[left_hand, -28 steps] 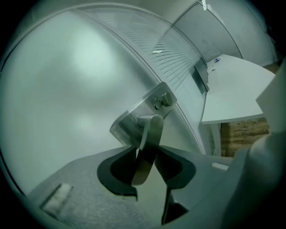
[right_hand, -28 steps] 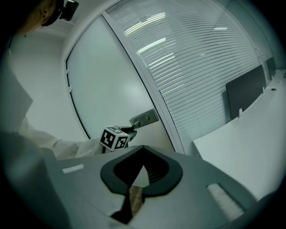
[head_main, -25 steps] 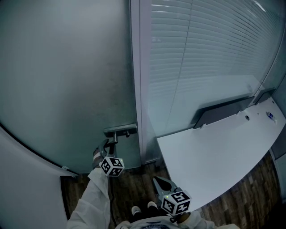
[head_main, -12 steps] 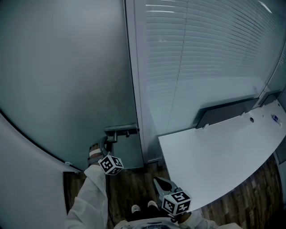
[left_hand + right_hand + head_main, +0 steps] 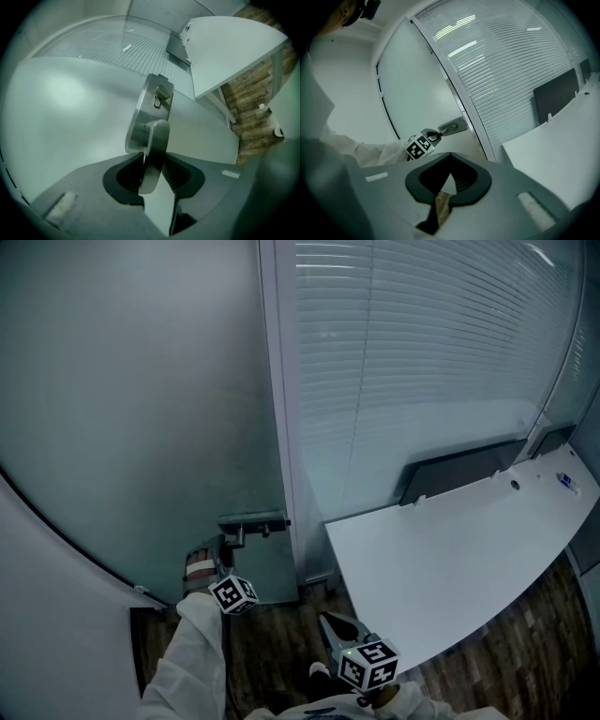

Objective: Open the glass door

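The frosted glass door fills the left of the head view, with a metal lock plate at its right edge. A lever handle hangs down from the plate. My left gripper has the lever between its jaws. The pads lie against both sides of it as the jaws are closing. The right gripper view shows the same grip, with the left gripper just below the plate. My right gripper hangs low in front of my body, shut and holding nothing.
A metal door post stands just right of the handle. Beyond it is a glass partition with blinds. A white desk with a dark panel juts out at the right. Wood floor lies below, and a pale wall at lower left.
My left gripper has rolled on the handle, and its marker cube has turned and sunk slightly in the head view. The right gripper stays low and has hardly shifted.
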Available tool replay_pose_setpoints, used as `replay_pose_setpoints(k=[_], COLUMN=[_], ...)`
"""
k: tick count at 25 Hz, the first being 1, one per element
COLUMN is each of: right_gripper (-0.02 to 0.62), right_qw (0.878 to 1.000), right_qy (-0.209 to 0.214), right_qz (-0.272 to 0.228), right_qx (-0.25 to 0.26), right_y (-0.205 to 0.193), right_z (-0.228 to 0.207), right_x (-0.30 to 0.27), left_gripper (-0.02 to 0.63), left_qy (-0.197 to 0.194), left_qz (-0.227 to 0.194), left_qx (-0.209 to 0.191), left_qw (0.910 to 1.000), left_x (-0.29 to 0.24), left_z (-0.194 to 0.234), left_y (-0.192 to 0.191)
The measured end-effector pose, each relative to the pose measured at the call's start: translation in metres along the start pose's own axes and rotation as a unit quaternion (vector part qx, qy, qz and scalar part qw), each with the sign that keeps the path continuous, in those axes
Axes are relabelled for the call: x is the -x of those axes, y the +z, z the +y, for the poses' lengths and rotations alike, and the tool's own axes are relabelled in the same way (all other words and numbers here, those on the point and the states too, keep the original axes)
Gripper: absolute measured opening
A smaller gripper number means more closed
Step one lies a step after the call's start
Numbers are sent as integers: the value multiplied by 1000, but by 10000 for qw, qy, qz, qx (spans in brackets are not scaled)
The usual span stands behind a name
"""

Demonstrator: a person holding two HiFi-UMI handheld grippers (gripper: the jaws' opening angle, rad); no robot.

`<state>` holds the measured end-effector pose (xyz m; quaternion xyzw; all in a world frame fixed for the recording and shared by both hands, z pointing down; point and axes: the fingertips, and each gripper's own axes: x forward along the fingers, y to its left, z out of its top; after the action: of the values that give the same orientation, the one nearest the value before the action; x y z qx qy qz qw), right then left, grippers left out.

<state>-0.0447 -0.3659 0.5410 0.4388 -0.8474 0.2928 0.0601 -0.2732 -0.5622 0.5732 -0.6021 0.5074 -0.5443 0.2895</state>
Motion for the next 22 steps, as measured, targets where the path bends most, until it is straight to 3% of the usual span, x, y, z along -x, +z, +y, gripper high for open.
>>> replay_pose_setpoints(k=[8,22], right_gripper=[4,4], right_qw=[9997,9942], right_qy=[-195,-940], right_qz=[-18,-434], right_qx=[-115,-276], right_y=[-34,-96], right_z=[54,91], right_x=[32,98], left_gripper=[123,123], left_qy=[-23,-231], left_qz=[-294,-713], left_qx=[-26,-56], left_qw=[9996,9972], left_x=[41,82], left_z=[6,-33], left_y=[-5,-21])
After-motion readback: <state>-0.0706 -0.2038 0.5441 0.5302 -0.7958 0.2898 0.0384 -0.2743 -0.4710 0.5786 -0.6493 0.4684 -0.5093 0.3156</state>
